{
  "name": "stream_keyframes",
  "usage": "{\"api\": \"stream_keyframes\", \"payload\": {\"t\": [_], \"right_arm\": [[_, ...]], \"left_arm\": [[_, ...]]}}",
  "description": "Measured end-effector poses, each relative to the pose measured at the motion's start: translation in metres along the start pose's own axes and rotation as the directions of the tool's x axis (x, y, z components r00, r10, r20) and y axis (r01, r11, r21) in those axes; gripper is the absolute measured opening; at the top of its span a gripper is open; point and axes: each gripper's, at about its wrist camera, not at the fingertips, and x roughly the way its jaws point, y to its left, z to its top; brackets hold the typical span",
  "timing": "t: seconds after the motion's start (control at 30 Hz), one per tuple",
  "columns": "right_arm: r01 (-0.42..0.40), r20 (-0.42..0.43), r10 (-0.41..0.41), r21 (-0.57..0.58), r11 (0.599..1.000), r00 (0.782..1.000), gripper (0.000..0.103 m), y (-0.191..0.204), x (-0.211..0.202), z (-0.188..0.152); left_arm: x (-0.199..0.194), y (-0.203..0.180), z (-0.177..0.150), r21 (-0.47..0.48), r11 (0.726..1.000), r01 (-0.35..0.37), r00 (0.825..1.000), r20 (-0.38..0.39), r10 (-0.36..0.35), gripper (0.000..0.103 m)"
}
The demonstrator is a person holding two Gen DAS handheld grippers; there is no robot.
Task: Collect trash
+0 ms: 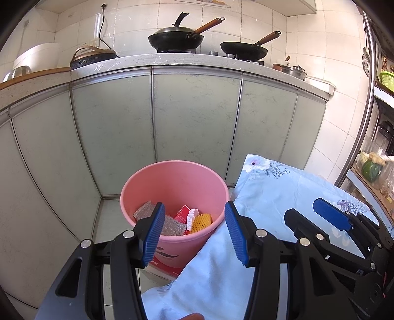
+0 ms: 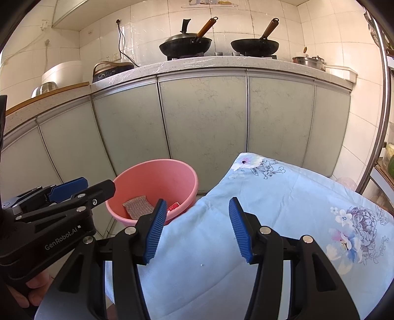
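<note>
Trash fills pink bin (image 1: 172, 182); both grippers apparently empty, apart

A small tiled kitchen in daylight.
Pale green cabinet doors (image 1: 194, 118) run under a speckled stone counter (image 1: 197, 61); above it, white wall tiles (image 1: 266, 22) catch the light, and right of the counter stands a metal shelf rack (image 1: 369, 98).
</note>
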Motion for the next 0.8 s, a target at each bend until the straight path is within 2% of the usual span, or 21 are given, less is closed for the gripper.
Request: {"api": "stream_keyframes", "payload": {"t": [0.8], "right_arm": [[0.017, -0.003, -0.017, -0.008, 1.000, 1.000, 0.053, -0.0001, 0.0012, -0.0022]], "left_arm": [[0.0016, -0.0009, 0.0016, 0.004, 1.000, 0.016, 1.000, 0.000, -0.016, 0.050]]}}
